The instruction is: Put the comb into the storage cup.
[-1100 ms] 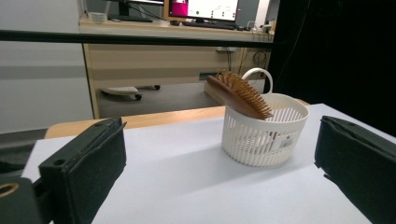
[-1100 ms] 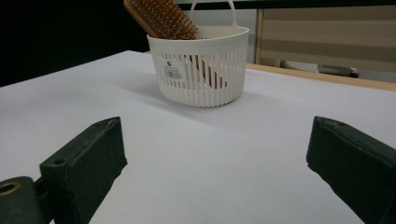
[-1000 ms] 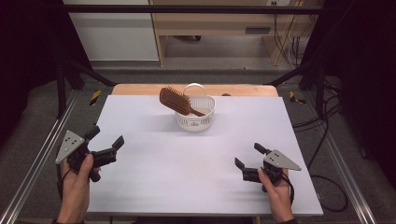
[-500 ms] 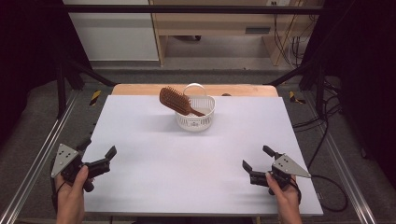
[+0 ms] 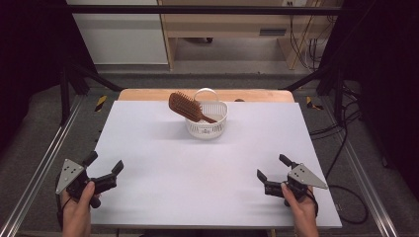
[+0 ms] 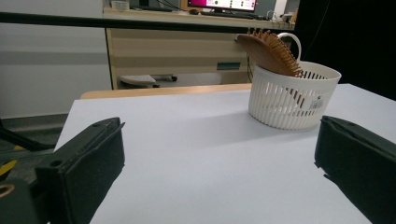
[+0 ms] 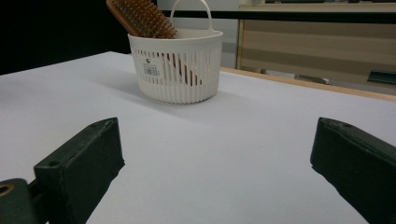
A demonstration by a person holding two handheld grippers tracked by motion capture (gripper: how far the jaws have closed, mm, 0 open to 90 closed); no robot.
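Your left gripper (image 5: pixel 104 166) sits near the table's (image 5: pixel 148 148) front left corner, well apart from the white basket (image 5: pixel 207 126), with its jaws spread wide and nothing between them. From the left gripper view the basket (image 6: pixel 292 95) stands ahead and to the right, and you can see the slotted wall, a small label low on it, and the brush bristles facing you.

The basket is at the far middle of the table, just before the wooden edge strip (image 5: pixel 148 94). The wooden hairbrush (image 5: pixel 185 106) leans in it, handle down inside, head tilted out over the left rim. The high view shows the handle crossing the basket's inside.

Your right gripper (image 5: pixel 274 166) is near the front right corner, also well away from the basket, jaws spread and empty. The right gripper view shows the basket's (image 7: pixel 180 65) barcode sticker and looped handle (image 7: pixel 190 9), with the brush (image 7: pixel 140 18) leaning left.
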